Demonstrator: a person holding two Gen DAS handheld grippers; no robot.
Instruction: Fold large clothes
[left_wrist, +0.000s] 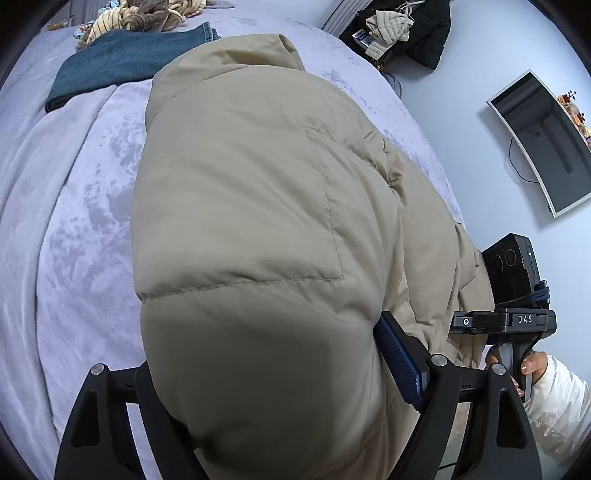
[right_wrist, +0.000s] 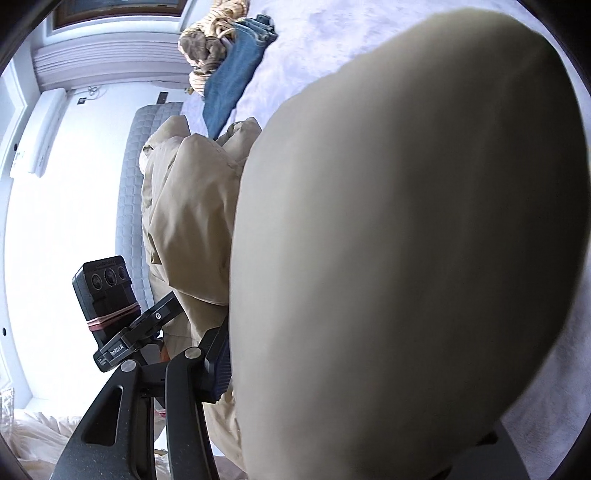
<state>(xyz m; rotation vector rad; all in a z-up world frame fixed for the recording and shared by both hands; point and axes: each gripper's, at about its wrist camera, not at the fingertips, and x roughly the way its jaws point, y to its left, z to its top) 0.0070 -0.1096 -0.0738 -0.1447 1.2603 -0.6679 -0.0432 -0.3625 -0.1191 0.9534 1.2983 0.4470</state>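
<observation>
Your left tongs (left_wrist: 280, 398) and right tongs (right_wrist: 354, 387) are both clamped on the beige puffer jacket (left_wrist: 240, 206), bulging over the bed (left_wrist: 74, 221), so folding seems half done.

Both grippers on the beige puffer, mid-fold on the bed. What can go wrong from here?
1. The puffer jacket bulges thickly between the left gripper fingers; slick, springy fill may slip out or unfold on release.
2. Fabric fills most of the right gripper view, so its aim is near blind.
3. The jeans lie just beyond the jacket on the bed; pushing forward could drag them.
</observation>
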